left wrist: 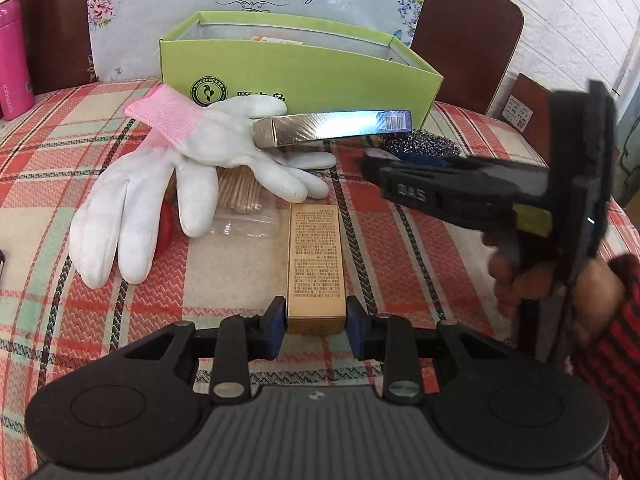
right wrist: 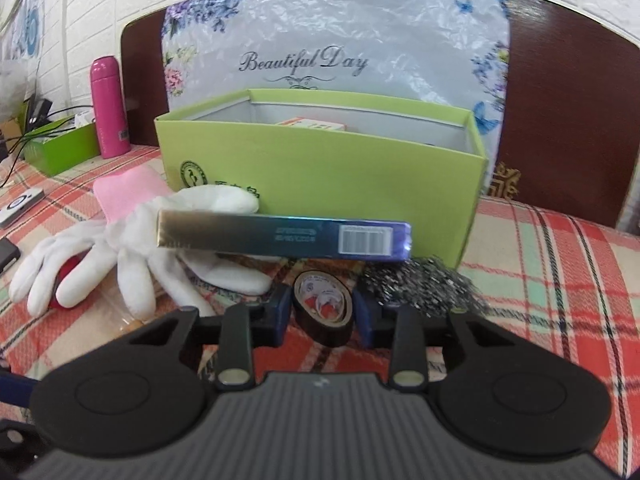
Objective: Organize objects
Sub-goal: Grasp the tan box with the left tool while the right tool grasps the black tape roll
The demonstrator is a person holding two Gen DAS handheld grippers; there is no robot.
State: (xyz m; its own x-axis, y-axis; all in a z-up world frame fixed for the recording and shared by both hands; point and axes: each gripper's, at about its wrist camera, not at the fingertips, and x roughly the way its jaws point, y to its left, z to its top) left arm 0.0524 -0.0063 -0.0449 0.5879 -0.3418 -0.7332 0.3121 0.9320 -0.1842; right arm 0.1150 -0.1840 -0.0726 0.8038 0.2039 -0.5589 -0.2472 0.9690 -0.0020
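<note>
While the left fingers pinch a gold box, only the right view shows fingers pinching tape.

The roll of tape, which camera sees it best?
The right wrist view: the roll of tape sits close up between the right tool's fingers. In the left wrist view that tool's body hides it.

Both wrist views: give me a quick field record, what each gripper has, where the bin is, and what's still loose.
left gripper: closed on tan carton, lying on the tablecloth
right gripper: closed on tape roll
bin: green box, open, behind the items
still loose: white gloves, shiny long box, steel scourer
</note>
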